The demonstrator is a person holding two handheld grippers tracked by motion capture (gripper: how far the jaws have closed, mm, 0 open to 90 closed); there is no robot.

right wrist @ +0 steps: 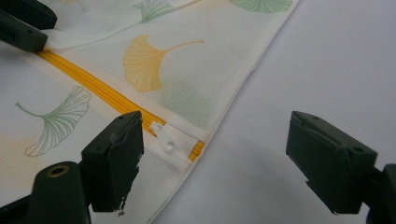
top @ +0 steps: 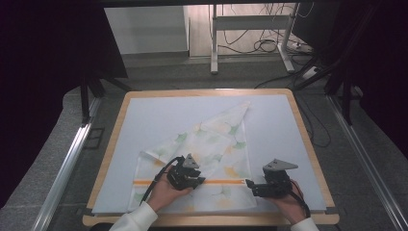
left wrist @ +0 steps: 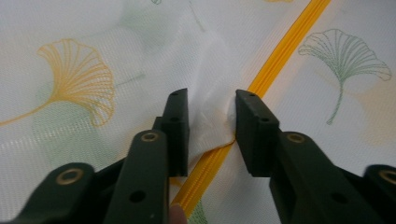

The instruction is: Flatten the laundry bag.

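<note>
Mesh laundry bag [top: 202, 154] lies flat, lower centre of table [top: 284, 125]. Left gripper [left wrist: 211, 122] pinches fabric fold beside yellow zipper [left wrist: 280, 56], anchoring bag. Right gripper [right wrist: 215, 154], jaws wide, empty, approaches white zipper pull [right wrist: 164, 138], probably to grasp it.

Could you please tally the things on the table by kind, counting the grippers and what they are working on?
Grippers: 2, the left gripper and the right gripper
Mesh bags with leaf print: 1
Orange zippers: 1
White zipper pulls: 1
Total: 5
</note>
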